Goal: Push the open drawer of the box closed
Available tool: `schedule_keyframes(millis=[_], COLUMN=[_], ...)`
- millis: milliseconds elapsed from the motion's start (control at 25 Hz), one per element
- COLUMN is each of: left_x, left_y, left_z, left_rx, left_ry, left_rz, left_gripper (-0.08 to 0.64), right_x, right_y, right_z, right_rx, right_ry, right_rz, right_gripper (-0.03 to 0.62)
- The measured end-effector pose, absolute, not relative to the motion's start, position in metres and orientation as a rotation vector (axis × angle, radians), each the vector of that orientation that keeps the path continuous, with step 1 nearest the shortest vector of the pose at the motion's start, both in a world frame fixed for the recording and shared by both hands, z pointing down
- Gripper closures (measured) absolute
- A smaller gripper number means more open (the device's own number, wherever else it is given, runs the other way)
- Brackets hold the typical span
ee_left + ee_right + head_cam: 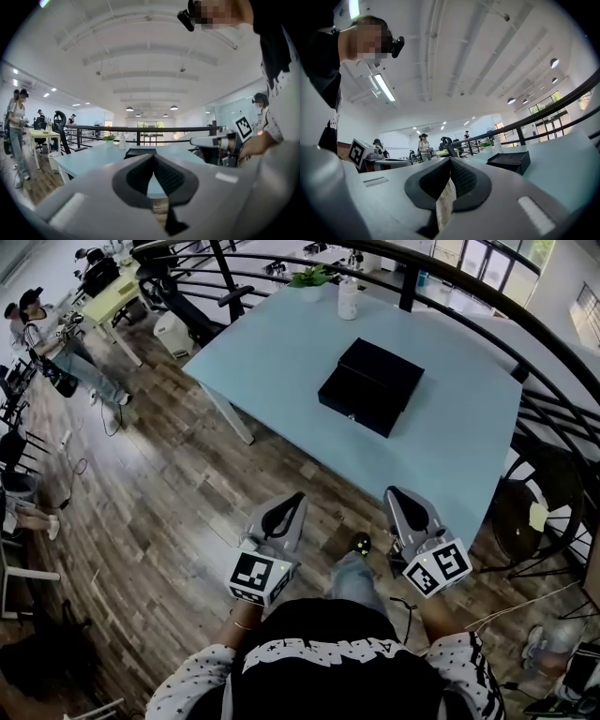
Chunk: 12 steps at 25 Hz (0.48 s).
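Presently: box [380,371] sits mid-bench [272,352], drawer [361,407] seemingly pulled out toward person, well apart from both claws. Left claw [296,498], right claw [395,492] pinched closed, empty, held near body, likely readied as blunt pushers.

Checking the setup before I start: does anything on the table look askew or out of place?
Only the drawer of the black box: it stands pulled out toward the near edge of the table. Nothing spilled or damaged shows.
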<state>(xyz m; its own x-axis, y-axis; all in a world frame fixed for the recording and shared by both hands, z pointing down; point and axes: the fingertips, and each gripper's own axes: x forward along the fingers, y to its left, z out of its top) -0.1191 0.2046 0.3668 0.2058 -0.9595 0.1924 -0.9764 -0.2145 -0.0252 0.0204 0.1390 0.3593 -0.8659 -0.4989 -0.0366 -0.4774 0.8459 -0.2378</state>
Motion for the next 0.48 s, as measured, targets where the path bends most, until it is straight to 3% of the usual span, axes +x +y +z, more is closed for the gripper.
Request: schedule_keyframes(millis=[480], left_x=[-0.12], left_y=[0.147], left_z=[0.367], left_rx=[2.349], left_ry=[-1.9], left_rz=[0.252], left_gripper=[0.56], right_x=[0.023], right_y=[0.073], right_z=[0.357], right_rx=[-0.808], right_ry=[2.934], right_rz=[-0.34], right_gripper=[0.597])
